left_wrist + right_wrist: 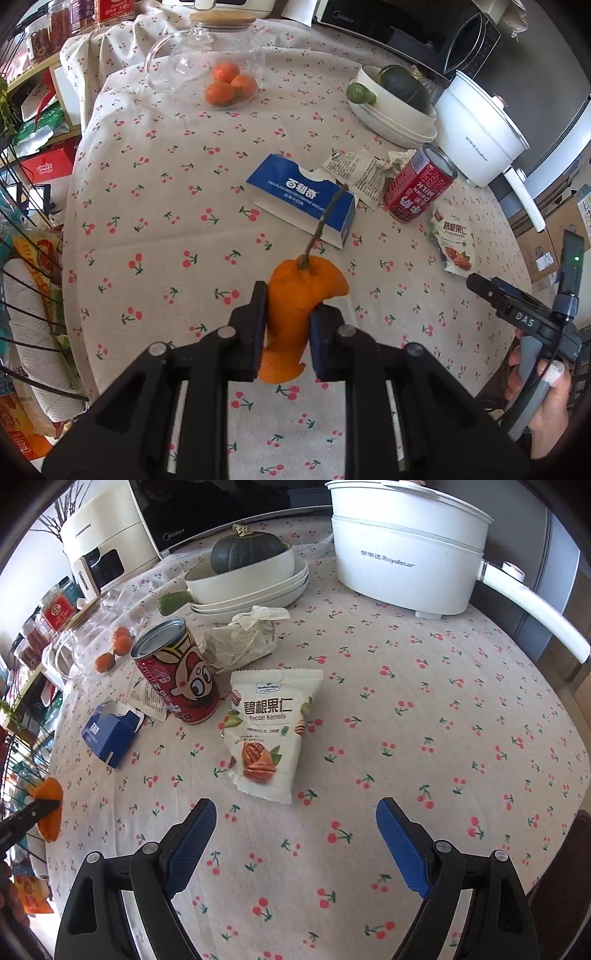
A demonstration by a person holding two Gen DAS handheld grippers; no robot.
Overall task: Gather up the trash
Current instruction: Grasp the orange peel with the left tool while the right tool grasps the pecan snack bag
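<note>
My left gripper (286, 306) is shut on an orange peel (295, 295) with a long green stem and holds it above the cherry-print tablecloth (166, 229). The peel also shows at the left edge of the right wrist view (50, 794). My right gripper (295, 823) is open and empty, just short of a white pecan kernels packet (267, 734). Beyond it lie a red milk drink can (177, 675), crumpled paper wrappers (243, 642) and a torn blue biscuit box (110, 731). In the left wrist view the box (299, 199), can (417, 184) and packet (454, 240) lie ahead.
A glass teapot (199, 55) and three tangerines (231, 83) stand at the back. Stacked white dishes with a dark squash (243, 579), a white electric pot (406, 550) and appliances line the far side. Shelves and bags crowd the left of the table (33, 258).
</note>
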